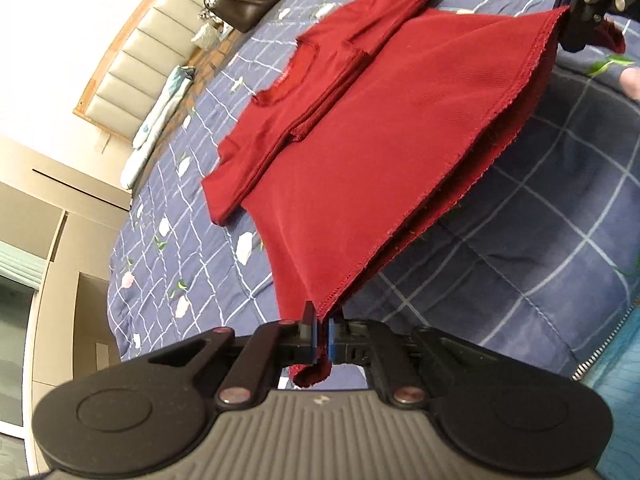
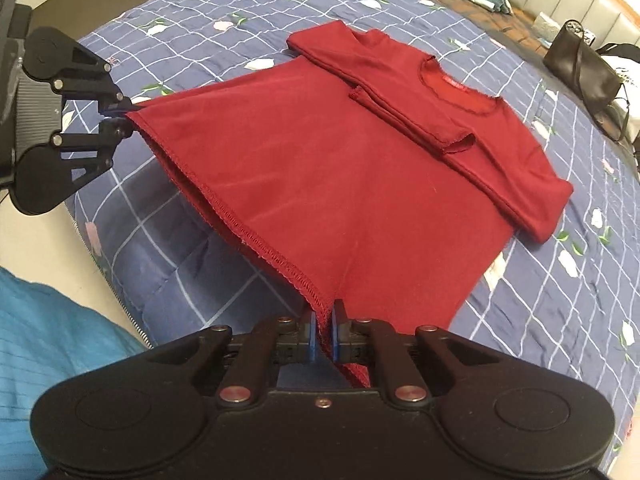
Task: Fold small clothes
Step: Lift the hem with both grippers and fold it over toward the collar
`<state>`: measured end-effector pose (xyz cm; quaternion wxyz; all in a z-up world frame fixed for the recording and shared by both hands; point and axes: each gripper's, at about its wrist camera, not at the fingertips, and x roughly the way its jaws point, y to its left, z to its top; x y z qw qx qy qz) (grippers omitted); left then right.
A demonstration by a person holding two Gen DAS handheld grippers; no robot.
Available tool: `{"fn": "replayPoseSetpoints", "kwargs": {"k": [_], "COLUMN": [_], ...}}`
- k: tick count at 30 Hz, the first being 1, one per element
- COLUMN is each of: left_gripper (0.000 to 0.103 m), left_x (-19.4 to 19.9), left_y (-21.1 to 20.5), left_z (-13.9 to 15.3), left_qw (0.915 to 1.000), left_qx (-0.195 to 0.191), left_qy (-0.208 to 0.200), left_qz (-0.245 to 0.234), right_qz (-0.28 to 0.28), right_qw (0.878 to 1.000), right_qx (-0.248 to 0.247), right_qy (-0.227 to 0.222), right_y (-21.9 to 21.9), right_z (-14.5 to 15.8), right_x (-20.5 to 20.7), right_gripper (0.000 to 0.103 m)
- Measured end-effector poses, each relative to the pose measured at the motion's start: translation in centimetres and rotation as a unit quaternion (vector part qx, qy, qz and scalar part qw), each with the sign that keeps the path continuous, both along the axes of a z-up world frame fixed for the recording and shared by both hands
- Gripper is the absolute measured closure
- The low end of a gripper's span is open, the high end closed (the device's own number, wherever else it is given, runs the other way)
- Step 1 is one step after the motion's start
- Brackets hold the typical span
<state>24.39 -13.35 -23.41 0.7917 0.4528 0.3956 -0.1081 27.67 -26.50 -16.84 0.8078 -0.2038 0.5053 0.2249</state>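
Note:
A dark red shirt (image 1: 360,152) lies on the bed with both sleeves folded across its chest. Its bottom hem is lifted off the quilt and stretched taut between the two grippers. My left gripper (image 1: 322,334) is shut on one hem corner, and that same gripper shows at the left of the right wrist view (image 2: 120,116). My right gripper (image 2: 325,336) is shut on the other hem corner, and it appears in the top right of the left wrist view (image 1: 584,20). The collar end of the red shirt (image 2: 360,168) rests flat on the quilt.
The bed carries a blue checked quilt (image 2: 560,300) with small flowers. A black handbag (image 2: 580,76) and a folded light cloth (image 1: 156,124) lie near the padded headboard (image 1: 140,52). A blue-clad person (image 2: 48,328) stands at the bed's near edge.

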Motion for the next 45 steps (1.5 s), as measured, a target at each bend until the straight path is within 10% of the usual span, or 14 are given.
{"fn": "replayPoseSetpoints", "kwargs": {"k": [22,45], "left_gripper": [0.099,0.098], "left_x": [-10.7,4.5], "left_y": [5.1,3.3], "left_z": [4.8,11.5], "left_qw": [0.9936,0.9805], "left_qx": [-0.093,-0.165], "left_qy": [0.059,0.019], "left_qz": [0.025,0.106], "right_qz": [-0.047,-0.084], "right_qw": [0.996,0.995], "right_qx": [0.048,0.033], "right_qy": [0.052,-0.052], "right_y": [1.9,-0.6], "right_z": [2.4,7.1], "right_x": [-12.8,0.2], "right_gripper": [0.096,0.096]}}
